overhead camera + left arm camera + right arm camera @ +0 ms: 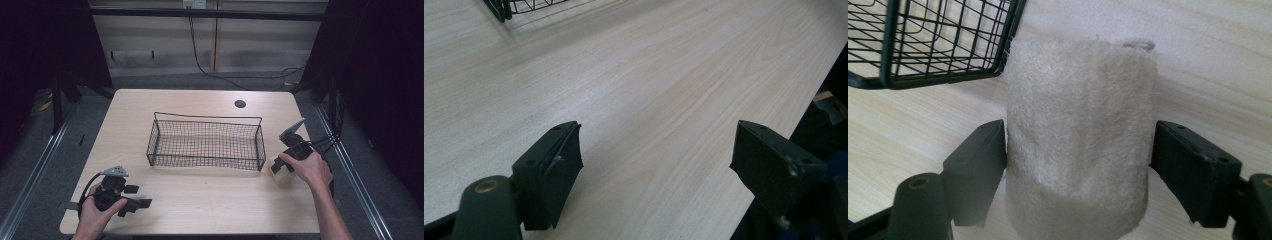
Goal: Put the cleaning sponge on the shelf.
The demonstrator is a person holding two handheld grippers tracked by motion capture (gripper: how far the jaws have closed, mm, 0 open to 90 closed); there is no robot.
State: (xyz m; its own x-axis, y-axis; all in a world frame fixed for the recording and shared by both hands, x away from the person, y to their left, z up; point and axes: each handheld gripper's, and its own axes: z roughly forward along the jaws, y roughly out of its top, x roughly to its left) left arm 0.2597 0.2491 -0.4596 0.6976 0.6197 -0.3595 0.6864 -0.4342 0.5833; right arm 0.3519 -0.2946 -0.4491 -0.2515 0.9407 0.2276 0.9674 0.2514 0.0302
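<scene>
A beige loofah pad [1078, 115] with a small cord loop lies on the wooden table [200, 195], just off the right front corner of a black wire basket [205, 145]. My right gripper [1079, 160] straddles the pad. Its jaws stand wide apart, one against each side of the pad, and the pad looks unsqueezed. In the high view the right gripper [280, 169] sits over the pad [281, 172] beside the basket's right end. My left gripper [140, 196] rests open near the table's front left, with bare table between its jaws [656, 150].
The basket's corner [948, 50] sits close to the pad's upper left. A round cable hole [240, 104] marks the table's far side. Dark curtains flank the table, and cables trail on the floor behind it.
</scene>
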